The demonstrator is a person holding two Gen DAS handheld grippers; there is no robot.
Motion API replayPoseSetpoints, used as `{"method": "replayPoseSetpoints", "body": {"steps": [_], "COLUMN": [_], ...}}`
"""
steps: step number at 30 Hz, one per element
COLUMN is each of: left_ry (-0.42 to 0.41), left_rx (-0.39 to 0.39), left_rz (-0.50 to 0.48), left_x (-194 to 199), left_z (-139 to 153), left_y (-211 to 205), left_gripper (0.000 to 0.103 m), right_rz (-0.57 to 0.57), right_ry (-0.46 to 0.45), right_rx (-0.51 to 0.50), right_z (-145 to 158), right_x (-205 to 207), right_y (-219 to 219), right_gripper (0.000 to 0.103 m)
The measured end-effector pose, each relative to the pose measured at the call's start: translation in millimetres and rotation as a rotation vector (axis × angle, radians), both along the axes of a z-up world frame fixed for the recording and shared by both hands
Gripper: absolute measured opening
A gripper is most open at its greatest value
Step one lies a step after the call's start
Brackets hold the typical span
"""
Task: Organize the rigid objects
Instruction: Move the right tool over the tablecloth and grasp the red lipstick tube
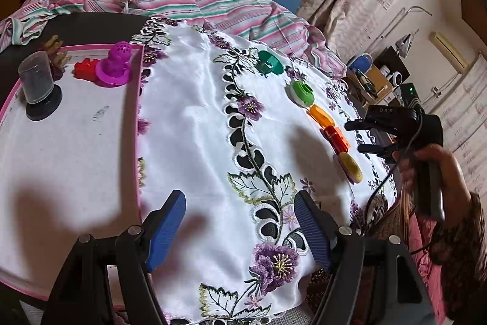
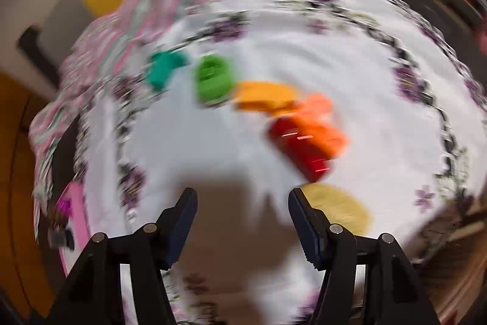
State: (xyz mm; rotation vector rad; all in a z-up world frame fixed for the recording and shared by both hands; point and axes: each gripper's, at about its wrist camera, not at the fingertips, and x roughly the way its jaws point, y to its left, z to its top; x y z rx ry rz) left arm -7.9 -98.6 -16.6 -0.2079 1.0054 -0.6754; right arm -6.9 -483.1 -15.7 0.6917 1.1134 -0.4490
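Note:
A row of small plastic toys lies on the white embroidered cloth (image 1: pixel 194 124): a dark green piece (image 1: pixel 269 63), a light green piece (image 1: pixel 302 93), an orange piece (image 1: pixel 321 116), a red block (image 1: pixel 336 138) and a yellow disc (image 1: pixel 353 165). The right wrist view is blurred and shows the same row: dark green (image 2: pixel 164 67), light green (image 2: pixel 214 79), orange (image 2: pixel 264 98), red (image 2: pixel 299 148), yellow (image 2: pixel 338 207). My left gripper (image 1: pixel 240 226) is open and empty above the cloth. My right gripper (image 2: pixel 243 221) is open and empty, and it also shows in the left wrist view (image 1: pixel 363 136) beside the red block.
A pink-rimmed white tray (image 1: pixel 61 142) at left holds a magenta toy (image 1: pixel 115 66), a red block (image 1: pixel 85 69) and a grey cup on a black base (image 1: pixel 38 87). A striped cloth (image 1: pixel 170 2) is heaped behind. The table edge is at right.

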Motion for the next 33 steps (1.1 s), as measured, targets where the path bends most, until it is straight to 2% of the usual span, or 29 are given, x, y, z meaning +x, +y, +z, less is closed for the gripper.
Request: {"method": "replayPoseSetpoints", "body": {"steps": [2,4,8,10,14,19,21,23,26,29,32,33], "left_ry": [0.002,0.005,0.008,0.013,0.014,0.018,0.012,0.011,0.031,0.048,0.038,0.031], "left_rx": [-0.004,-0.006,-0.01,-0.018,-0.018,-0.018,-0.019,-0.019,-0.032,-0.035,-0.021,-0.013], "left_rz": [-0.003,0.003,0.018,0.023,0.03,0.038,0.043,0.051,0.056,0.042,0.017,0.01], "left_x": [-0.4,1.0,2.6,3.8,4.9,6.5,6.7,7.5,9.8,9.7,5.7,4.3], "left_z": [-0.4,-1.3,-2.1,-2.3,-2.4,-0.2,1.1,0.8,-3.2,-6.5,-5.4,-4.7], "left_y": [0.7,3.1,6.3,8.6,11.4,13.3,15.4,17.0,16.0,9.5,3.1,1.6], "left_gripper": [0.075,0.075,0.075,0.075,0.075,0.075,0.075,0.075,0.075,0.075,0.075,0.075], "right_rz": [-0.061,-0.118,-0.194,-0.196,-0.128,0.116,0.162,0.136,0.032,-0.05,-0.047,-0.021], "right_ry": [0.036,0.08,0.118,0.111,0.091,0.003,-0.005,-0.038,-0.06,-0.026,-0.013,-0.016], "right_rx": [0.012,0.064,0.261,0.309,0.37,0.325,0.284,0.236,0.137,0.133,0.121,0.119], "right_z": [-5.9,-16.9,-43.0,-48.6,-55.4,-42.4,-31.9,-19.7,-4.5,-10.1,-18.1,-18.2], "right_x": [-5.5,-11.6,-20.9,-19.0,-5.5,32.5,36.4,31.5,11.0,-2.7,-2.8,2.7], "right_y": [-20.7,-38.6,-51.3,-44.4,-10.5,43.7,48.2,36.1,5.0,-19.2,-24.9,-25.6], "right_gripper": [0.068,0.069,0.069,0.07,0.069,0.068,0.067,0.066,0.067,0.067,0.066,0.062]}}
